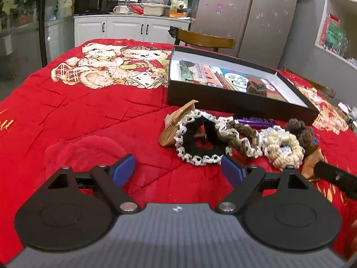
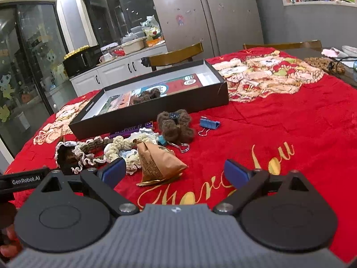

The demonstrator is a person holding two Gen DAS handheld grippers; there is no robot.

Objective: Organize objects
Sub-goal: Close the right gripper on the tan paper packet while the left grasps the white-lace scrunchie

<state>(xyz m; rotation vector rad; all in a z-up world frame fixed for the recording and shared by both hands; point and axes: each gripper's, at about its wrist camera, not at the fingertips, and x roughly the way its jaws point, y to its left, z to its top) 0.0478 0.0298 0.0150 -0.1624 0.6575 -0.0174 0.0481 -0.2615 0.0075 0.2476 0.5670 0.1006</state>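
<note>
One black box (image 2: 154,109), four crocheted scrunchies (image 1: 200,143), two brown yarn bears (image 2: 176,126), two binder clips (image 2: 208,124), one paper packet (image 2: 156,163).

You can read "GenRobot.AI" in white on the black bar of the left gripper (image 2: 24,182) at the right wrist view's left edge. Gold script on the red blanket (image 2: 290,120) isn't legible.

Home kitchen, fridge (image 1: 247,15), microwave (image 1: 96,2), white cabinets (image 1: 131,28)

The left gripper (image 1: 178,169) hovers with jaws spread wide over the red blanket (image 1: 89,116), near a black lace-edged scrunchie (image 1: 200,143) lying before the open black box (image 1: 234,82).
</note>
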